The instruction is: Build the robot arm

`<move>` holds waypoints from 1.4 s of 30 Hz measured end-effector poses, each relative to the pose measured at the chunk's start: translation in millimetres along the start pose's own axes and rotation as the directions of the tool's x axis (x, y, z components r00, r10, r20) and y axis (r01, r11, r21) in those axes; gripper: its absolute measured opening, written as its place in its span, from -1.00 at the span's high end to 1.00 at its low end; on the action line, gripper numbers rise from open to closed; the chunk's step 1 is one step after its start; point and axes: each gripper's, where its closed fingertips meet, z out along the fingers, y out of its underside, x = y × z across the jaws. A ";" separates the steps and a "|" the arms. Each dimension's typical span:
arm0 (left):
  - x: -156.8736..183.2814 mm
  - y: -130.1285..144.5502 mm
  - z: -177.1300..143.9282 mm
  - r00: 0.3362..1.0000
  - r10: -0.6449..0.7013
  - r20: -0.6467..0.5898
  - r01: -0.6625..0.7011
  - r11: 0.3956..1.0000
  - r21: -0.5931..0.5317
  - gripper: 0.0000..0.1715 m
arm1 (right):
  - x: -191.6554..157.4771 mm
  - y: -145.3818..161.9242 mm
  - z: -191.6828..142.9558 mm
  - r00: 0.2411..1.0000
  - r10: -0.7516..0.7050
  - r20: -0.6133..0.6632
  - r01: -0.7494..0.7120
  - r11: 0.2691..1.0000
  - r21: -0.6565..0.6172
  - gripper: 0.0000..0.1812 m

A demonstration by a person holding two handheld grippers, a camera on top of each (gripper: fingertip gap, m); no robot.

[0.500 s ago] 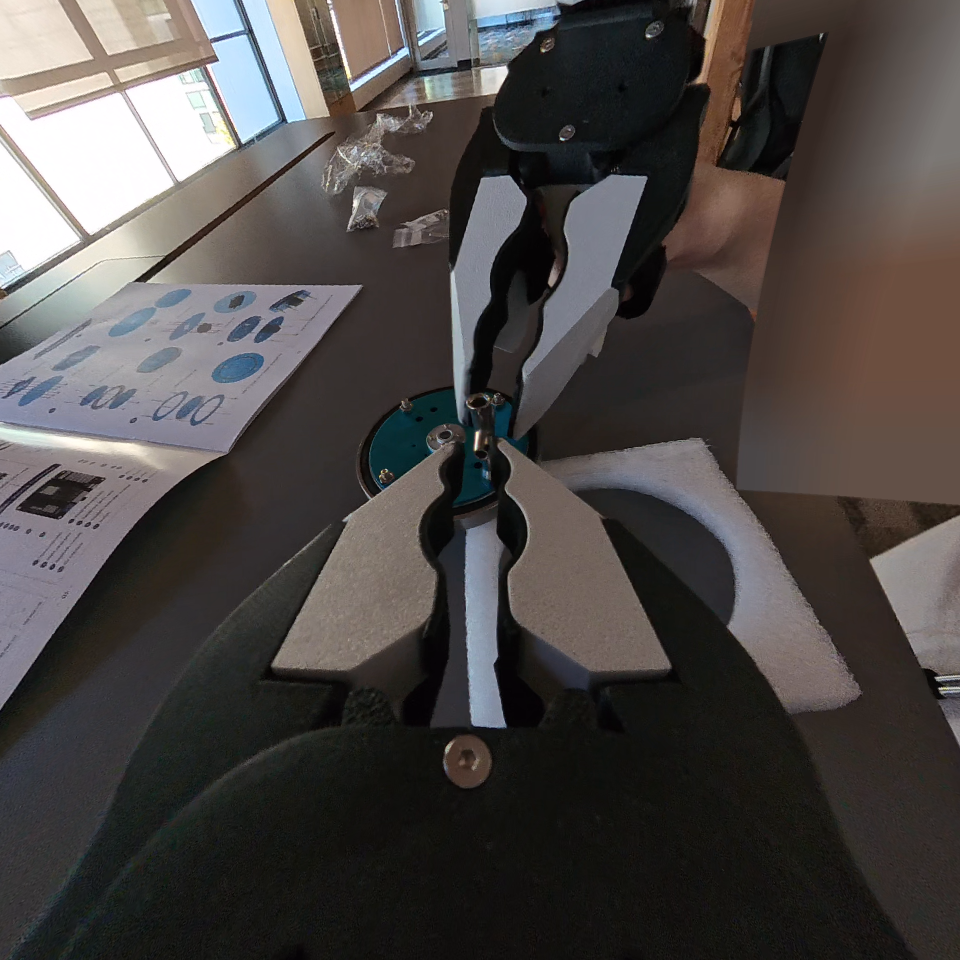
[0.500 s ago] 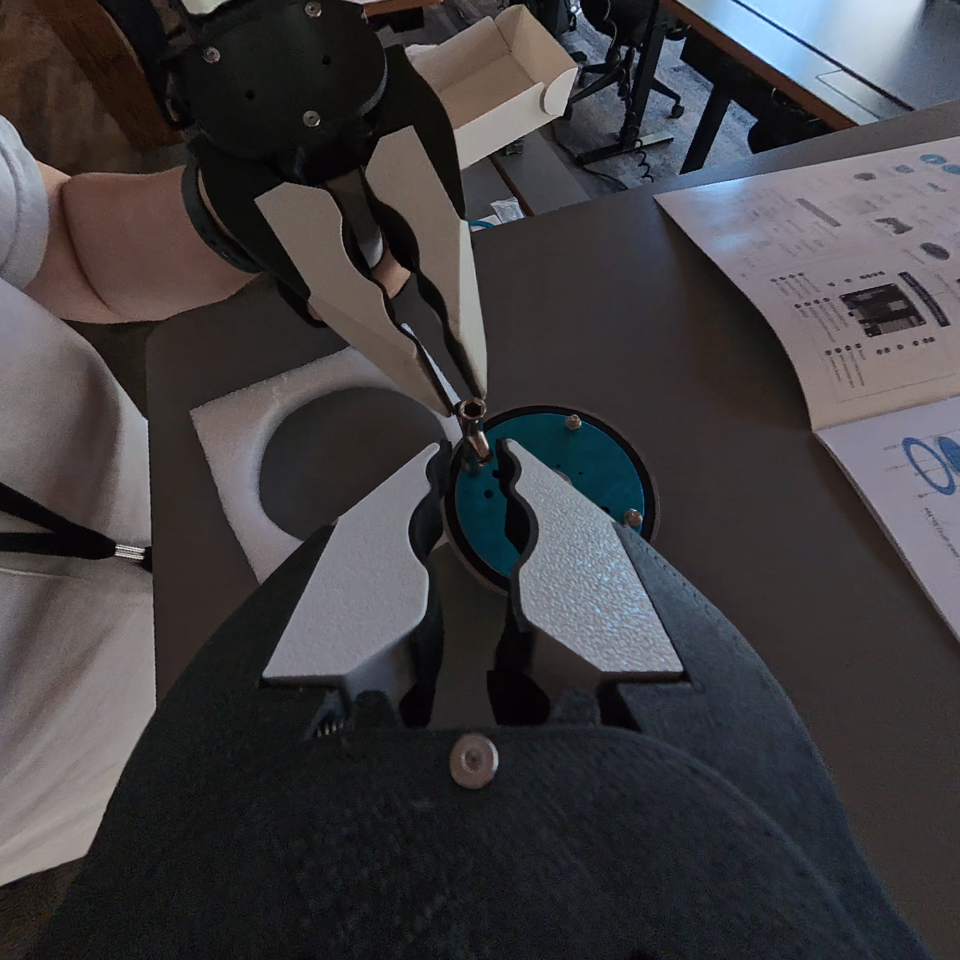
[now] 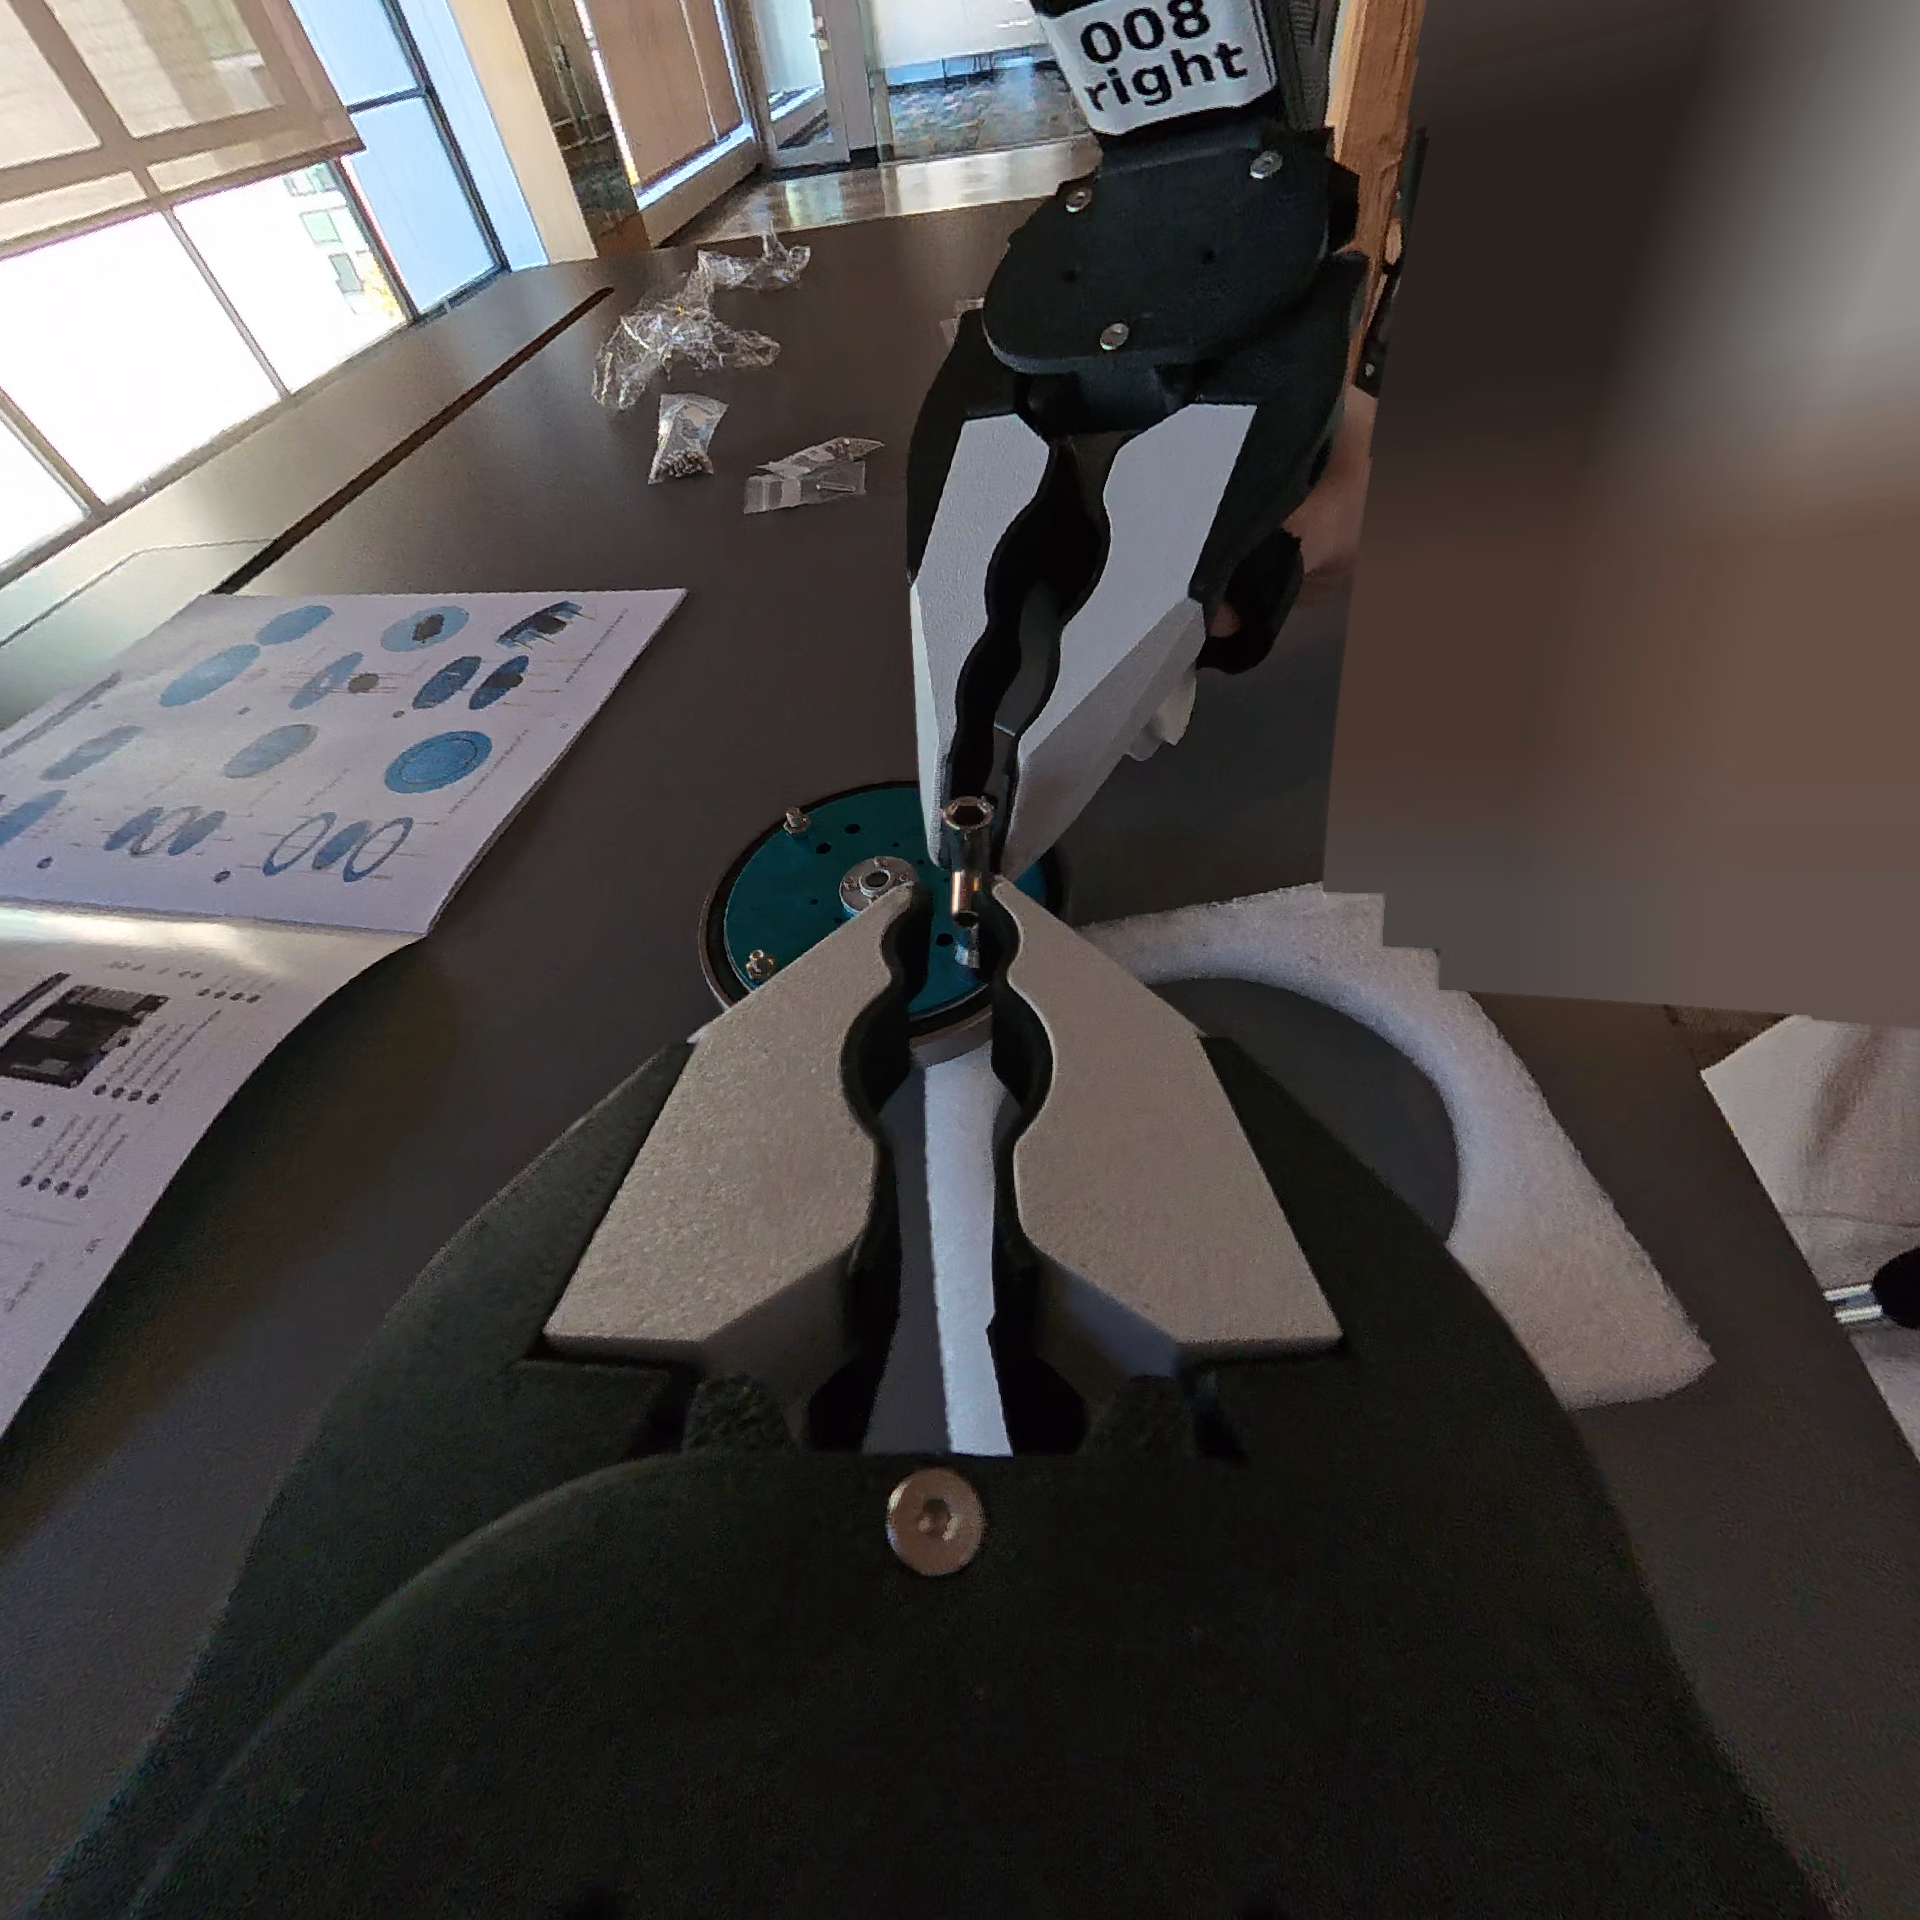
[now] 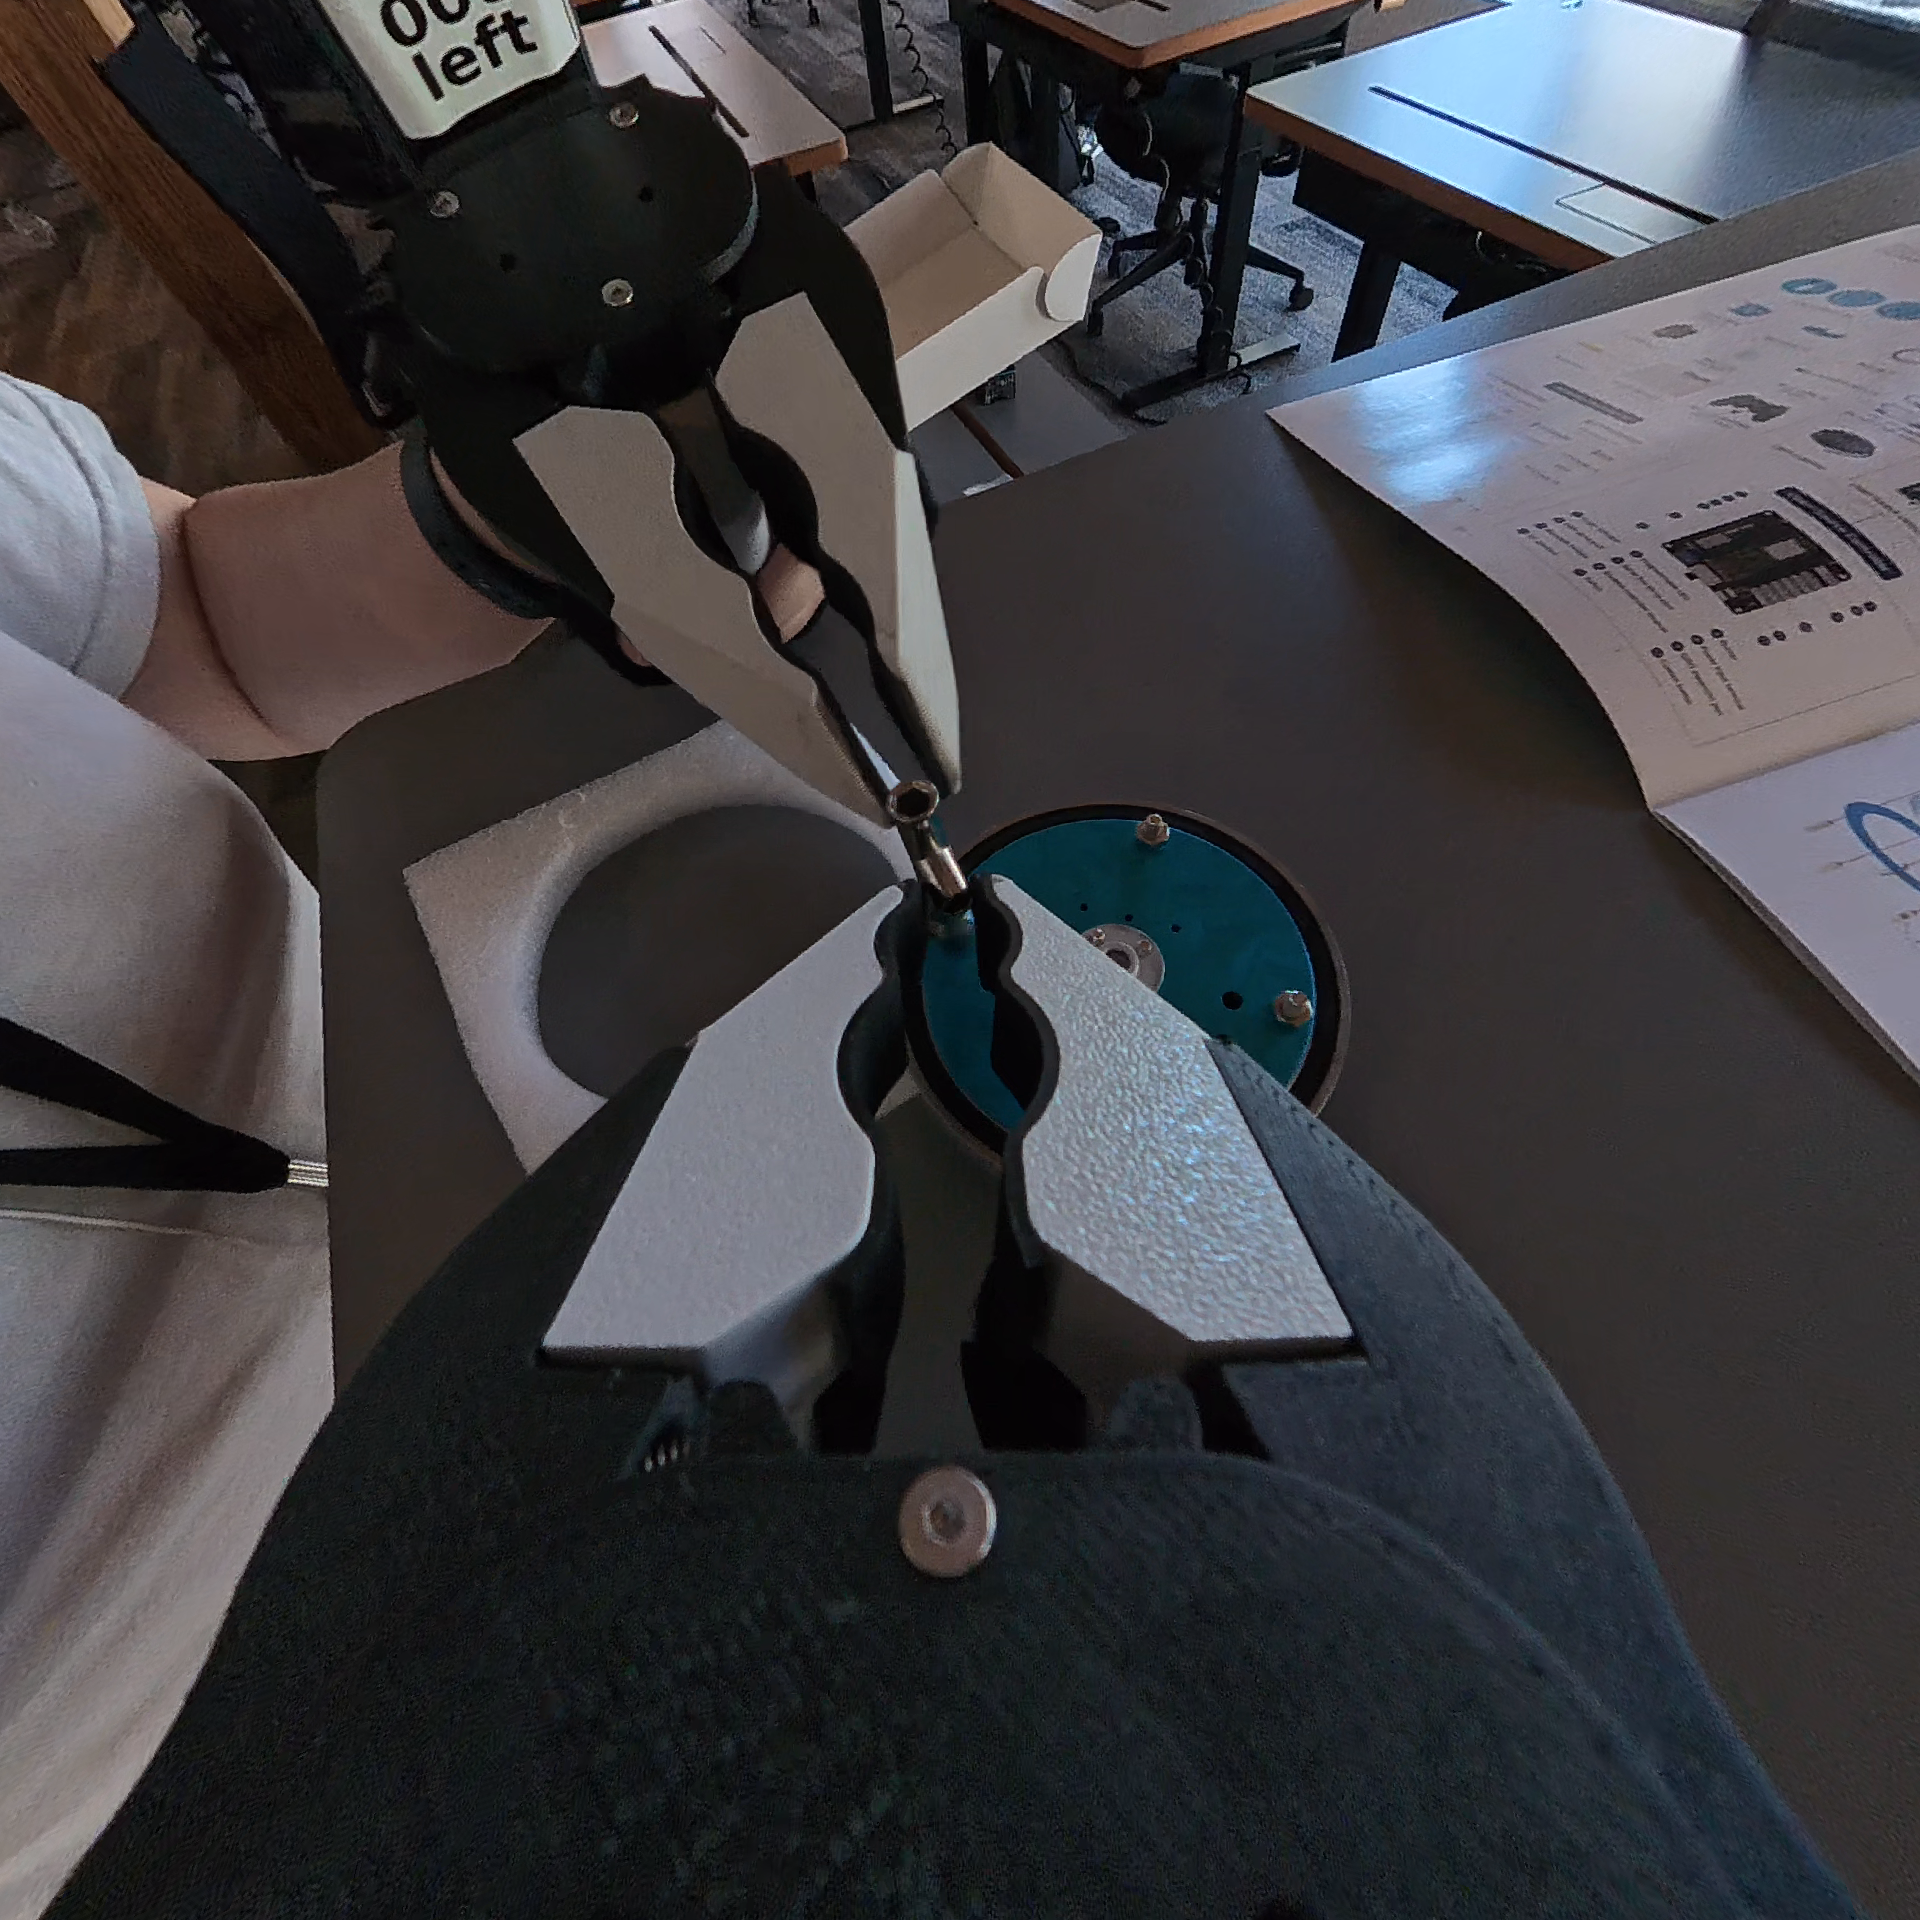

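- Disc (image 3: 810,914), teal and round, lies flat on the dark table (image 3: 727,540) in the left wrist view, just beyond the left gripper (image 3: 951,902).
- Its jaws stand only narrowly apart, and a small metal sleeve (image 3: 964,873) stands on the disc in the gap. Whether they pinch it, I cannot tell.
- From above, the right gripper (image 3: 982,821) points down, its tips right at the sleeve's hex-socketed top.
- White foam sheet (image 3: 1558,1247) with a round cut-out touches the disc. An open booklet (image 3: 312,727) lies to the left, and clear plastic bags (image 3: 686,332) lie farther back.
- Over to the right wrist view: the right gripper (image 4: 948,891) is also only slightly open, the sleeve (image 4: 935,842) tilted between its tips over the disc's (image 4: 1195,914) edge. Its grip is unclear too.
- The left gripper (image 4: 920,795) comes down from the upper left, jaws nearly together, its tips touching the sleeve's top.
- Foam (image 4: 468,935) lies to the left, the booklet (image 4: 1662,520) to the right, and an open white box (image 4: 977,260) beyond the table.
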 end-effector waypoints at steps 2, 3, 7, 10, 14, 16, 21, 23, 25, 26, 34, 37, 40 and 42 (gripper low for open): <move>-2.0 1.4 -0.6 0.999 0.047 -0.007 -0.047 0.999 -0.002 0.83 | -0.3 -0.4 -0.2 1.000 0.006 -0.002 -0.006 1.000 0.002 0.90; -1.3 3.2 -0.3 0.998 0.053 -0.028 -0.053 0.999 -0.011 0.83 | -0.7 -0.5 -0.2 1.000 0.008 -0.002 -0.008 1.000 0.000 0.89; -1.8 5.4 2.8 0.997 0.014 -0.073 -0.017 0.999 -0.031 0.84 | -1.9 -5.1 0.6 1.000 0.020 -0.014 -0.020 1.000 0.000 0.84; -3.1 4.6 3.3 0.997 0.007 -0.074 -0.009 1.000 -0.027 0.87 | -0.3 -8.9 3.0 0.999 0.040 -0.024 -0.040 0.999 -0.005 0.82; -3.4 4.2 3.9 0.997 0.033 -0.067 -0.034 0.999 -0.023 0.93 | -2.9 -16.6 5.8 0.997 0.077 0.012 -0.077 0.997 0.022 0.84; -1.9 4.6 4.1 0.996 0.046 -0.072 -0.048 0.999 -0.024 0.93 | 0.1 -15.1 4.6 0.997 0.076 0.003 -0.076 0.997 0.024 0.93; -3.8 -7.2 -3.7 0.995 0.006 -0.100 -0.003 1.000 0.029 0.88 | -1.5 -12.3 1.6 0.996 0.084 0.043 -0.086 0.995 0.047 0.93; -3.8 -16.9 -5.4 0.991 -0.031 -0.131 0.037 0.998 0.048 0.88 | -1.8 -11.9 2.0 0.996 0.080 0.049 -0.083 0.995 0.055 0.93; -1.9 -22.4 -4.3 0.987 -0.033 -0.155 0.039 0.999 0.038 0.90 | -3.0 -11.8 2.6 0.995 0.078 0.057 -0.081 0.995 0.059 0.92; -1.8 -23.0 -3.0 0.988 -0.020 -0.155 0.024 0.999 0.026 0.93 | -2.3 -12.0 2.7 0.995 0.079 0.057 -0.083 0.994 0.065 0.92; -4.7 -14.6 3.9 0.990 0.021 -0.139 -0.028 0.998 -0.051 0.97 | -2.2 -11.9 3.5 0.990 0.100 0.100 -0.109 0.990 0.093 0.91; -1.5 -14.7 3.9 0.986 -0.009 -0.167 -0.001 0.998 -0.058 0.86 | -0.3 -12.8 2.9 0.992 0.084 0.094 -0.096 0.987 0.127 0.92; -3.5 -10.9 6.5 0.989 0.020 -0.144 -0.031 0.996 -0.080 0.91 | 0.3 -12.7 3.3 0.996 0.045 0.083 -0.057 0.987 0.148 0.93; -2.9 -10.5 7.0 0.989 0.027 -0.145 -0.040 0.995 -0.087 0.91 | -0.1 -12.1 3.4 0.997 0.007 0.079 -0.019 0.988 0.155 0.93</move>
